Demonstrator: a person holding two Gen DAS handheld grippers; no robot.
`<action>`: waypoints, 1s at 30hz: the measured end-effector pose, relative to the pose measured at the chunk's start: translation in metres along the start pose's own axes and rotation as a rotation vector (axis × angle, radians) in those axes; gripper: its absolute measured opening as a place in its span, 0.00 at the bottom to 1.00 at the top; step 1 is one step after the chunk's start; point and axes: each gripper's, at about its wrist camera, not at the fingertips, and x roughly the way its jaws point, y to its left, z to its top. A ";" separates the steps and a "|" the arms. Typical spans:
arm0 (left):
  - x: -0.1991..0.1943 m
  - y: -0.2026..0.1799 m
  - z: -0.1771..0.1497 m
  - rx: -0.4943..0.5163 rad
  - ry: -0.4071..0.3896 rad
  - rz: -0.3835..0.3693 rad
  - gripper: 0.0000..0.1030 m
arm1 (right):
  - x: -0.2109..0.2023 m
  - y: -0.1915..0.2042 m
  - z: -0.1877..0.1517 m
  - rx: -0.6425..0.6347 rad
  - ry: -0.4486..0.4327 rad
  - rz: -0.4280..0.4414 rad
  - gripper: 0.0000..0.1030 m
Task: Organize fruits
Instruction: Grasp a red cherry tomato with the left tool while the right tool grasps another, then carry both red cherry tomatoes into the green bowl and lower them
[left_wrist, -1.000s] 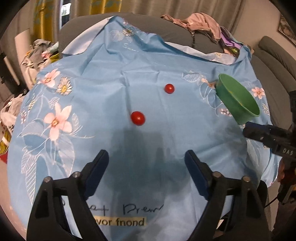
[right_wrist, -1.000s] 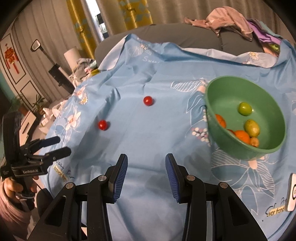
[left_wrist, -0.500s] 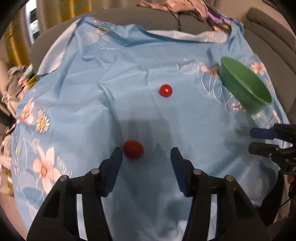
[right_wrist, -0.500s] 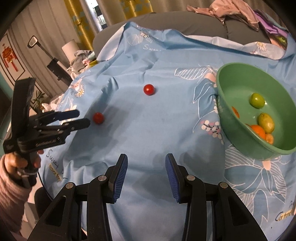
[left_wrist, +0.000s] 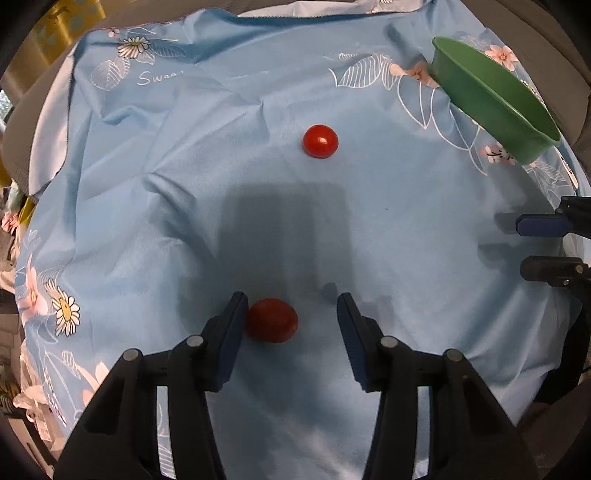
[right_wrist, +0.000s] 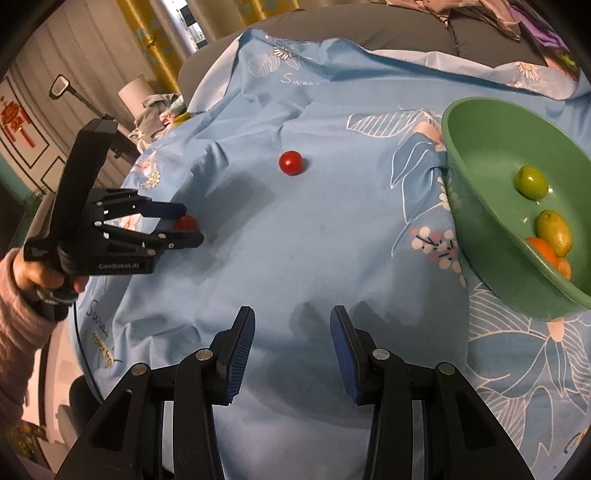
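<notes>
Two red cherry tomatoes lie on the blue floral cloth. The near tomato (left_wrist: 272, 320) sits between the open fingers of my left gripper (left_wrist: 291, 314), touching the left pad; it also shows in the right wrist view (right_wrist: 185, 223) inside the left gripper (right_wrist: 190, 223). The far tomato (left_wrist: 320, 141) (right_wrist: 290, 162) lies loose in the middle of the cloth. A green bowl (left_wrist: 491, 99) (right_wrist: 476, 206) at the right holds green and orange fruits (right_wrist: 553, 228). My right gripper (right_wrist: 291, 332) is open and empty, low over the cloth left of the bowl.
The cloth (left_wrist: 166, 184) covers a round table, wrinkled at the left. A grey sofa with piled clothes (right_wrist: 509, 14) stands behind. The right gripper's fingertips (left_wrist: 539, 225) show at the right edge of the left wrist view.
My left gripper has moved forward and down, and the near tomato now sits between its fingers. The fingers have narrowed from one second ago. The right gripper has shifted slightly left.
</notes>
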 end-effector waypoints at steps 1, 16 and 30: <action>0.000 0.001 0.000 0.014 0.006 0.004 0.41 | 0.001 -0.001 0.000 0.003 0.001 0.001 0.42; 0.007 -0.011 0.001 0.199 0.091 0.035 0.30 | 0.010 -0.001 0.007 0.003 0.003 0.002 0.42; -0.027 0.017 -0.003 -0.218 -0.190 -0.113 0.29 | 0.028 0.009 0.040 -0.037 -0.021 -0.009 0.42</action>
